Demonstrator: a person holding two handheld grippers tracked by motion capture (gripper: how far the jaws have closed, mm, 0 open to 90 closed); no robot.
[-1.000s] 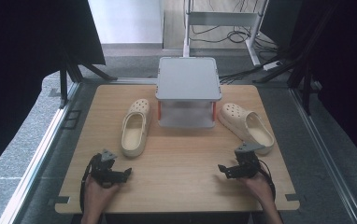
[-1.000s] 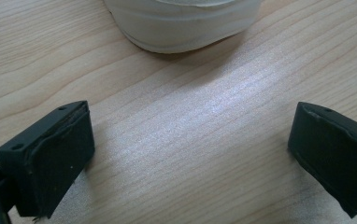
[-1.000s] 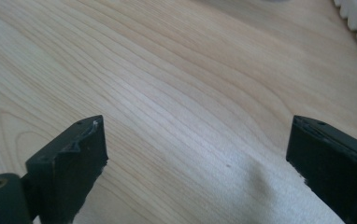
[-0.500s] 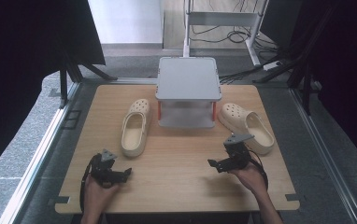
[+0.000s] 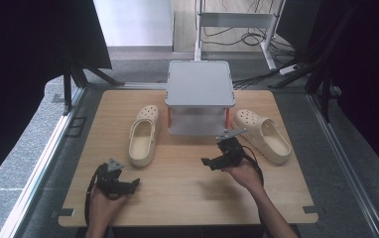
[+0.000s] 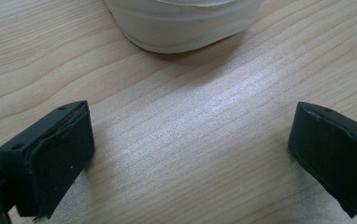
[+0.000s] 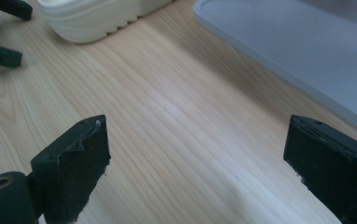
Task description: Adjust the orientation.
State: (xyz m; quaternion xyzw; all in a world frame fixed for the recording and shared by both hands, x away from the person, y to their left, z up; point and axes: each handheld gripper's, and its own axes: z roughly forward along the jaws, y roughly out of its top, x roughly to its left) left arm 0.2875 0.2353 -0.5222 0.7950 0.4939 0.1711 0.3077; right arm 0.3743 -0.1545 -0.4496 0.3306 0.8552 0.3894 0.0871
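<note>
My right gripper [image 5: 211,162], jaws wide and empty, has just narrowed slightly mid-table, reaching toward the left shoe [image 5: 144,136]; next, straddle its heel. Left gripper [image 5: 133,184] idles open near the front edge.

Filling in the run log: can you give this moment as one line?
left claw: open, empty, near left clog | right claw: open, empty, in front of grey shelf | right clog: untouched

- wooden desk [image 5: 187,198]
- grey two-tier shelf [image 5: 199,84] at the desk's far middle
- black cables [image 5: 237,37] on the floor beyond the desk
- dark curtains [image 5: 24,54] flanking the desk
</note>
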